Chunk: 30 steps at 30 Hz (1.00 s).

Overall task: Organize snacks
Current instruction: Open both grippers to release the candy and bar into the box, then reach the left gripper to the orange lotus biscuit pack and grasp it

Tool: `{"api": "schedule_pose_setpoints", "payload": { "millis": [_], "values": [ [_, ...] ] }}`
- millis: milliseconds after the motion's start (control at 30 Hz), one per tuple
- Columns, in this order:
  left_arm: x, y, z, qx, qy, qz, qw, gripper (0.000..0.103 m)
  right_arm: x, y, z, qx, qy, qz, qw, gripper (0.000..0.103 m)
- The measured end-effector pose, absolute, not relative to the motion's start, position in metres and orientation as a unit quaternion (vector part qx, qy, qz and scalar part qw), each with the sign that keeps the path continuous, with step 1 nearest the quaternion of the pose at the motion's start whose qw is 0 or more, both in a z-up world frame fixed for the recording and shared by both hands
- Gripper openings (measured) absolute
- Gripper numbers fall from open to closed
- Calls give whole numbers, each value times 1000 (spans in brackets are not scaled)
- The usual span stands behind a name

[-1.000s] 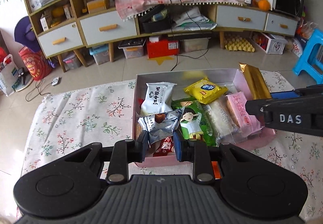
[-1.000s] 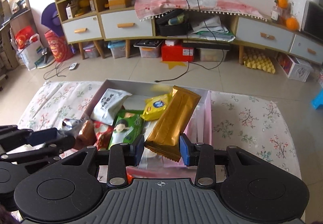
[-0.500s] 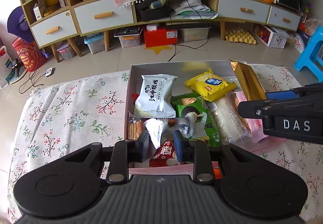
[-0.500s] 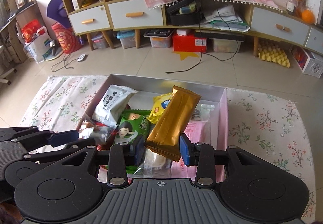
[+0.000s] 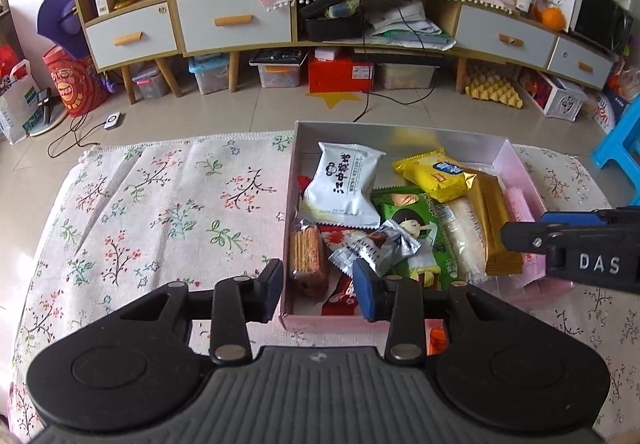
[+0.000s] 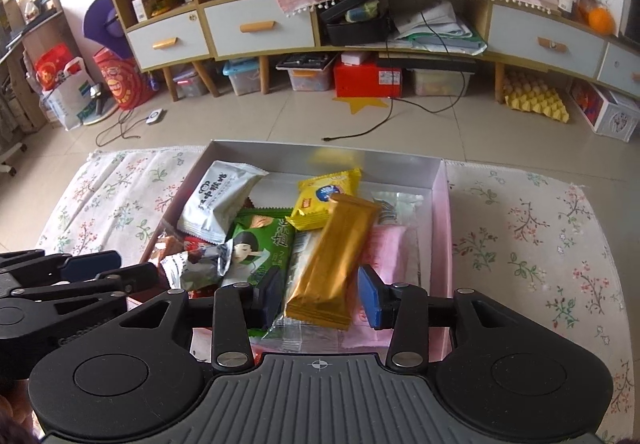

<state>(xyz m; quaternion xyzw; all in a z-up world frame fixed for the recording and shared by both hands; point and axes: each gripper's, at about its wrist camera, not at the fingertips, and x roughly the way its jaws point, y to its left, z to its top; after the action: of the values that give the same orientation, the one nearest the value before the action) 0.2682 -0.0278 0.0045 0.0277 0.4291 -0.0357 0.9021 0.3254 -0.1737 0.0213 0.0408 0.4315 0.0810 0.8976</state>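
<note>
A pink box (image 5: 286, 244) on the floral cloth holds several snacks: a white packet (image 5: 344, 184), a yellow packet (image 5: 436, 174), a green packet (image 5: 420, 240) and a cracker pack (image 5: 306, 256). A crumpled silver packet (image 5: 376, 246) lies loose on the pile, just beyond my left gripper (image 5: 319, 292). Its jaws are opening over the box's near wall, with nothing pressed between them. A gold bar (image 6: 332, 264) rests on the snacks between the fingers of my right gripper (image 6: 320, 298). Those jaws are opening too, and the pads stand just off the bar. The left gripper (image 6: 92, 268) also shows in the right wrist view.
The floral cloth (image 5: 160, 212) spreads wide to the left of the box and narrower to its right (image 6: 520, 228). Beyond it lie a tiled floor with cables, a long cabinet (image 5: 236, 24) and a blue stool (image 5: 624, 148).
My left gripper let go of the silver packet, which now lies in the box. The right jaws widened off the gold bar, which sank from tilted up to lying on the snacks.
</note>
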Motion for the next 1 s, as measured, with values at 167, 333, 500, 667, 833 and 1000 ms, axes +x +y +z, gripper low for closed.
{"api": "schedule_pose_setpoints", "payload": {
  "millis": [167, 333, 500, 667, 833, 1000],
  "values": [
    [258, -25, 1, 25, 440, -43, 897, 45, 320, -176, 19, 37, 441, 77, 893, 41],
    [247, -26, 1, 39, 449, -46, 892, 53, 307, -166, 19, 17, 450, 99, 887, 41],
    [241, -26, 2, 50, 451, -43, 890, 59, 295, -156, 20, 13, 461, 127, 878, 41],
    [236, -25, -2, 51, 466, -37, 883, 62, 283, -150, 26, 10, 464, 150, 873, 46],
    [231, -23, -3, 50, 472, -38, 879, 66, 274, -149, 27, 3, 468, 160, 869, 50],
    [229, -17, -3, 44, 475, -37, 878, 67, 269, -147, 22, -7, 481, 173, 859, 50]
  ]
}}
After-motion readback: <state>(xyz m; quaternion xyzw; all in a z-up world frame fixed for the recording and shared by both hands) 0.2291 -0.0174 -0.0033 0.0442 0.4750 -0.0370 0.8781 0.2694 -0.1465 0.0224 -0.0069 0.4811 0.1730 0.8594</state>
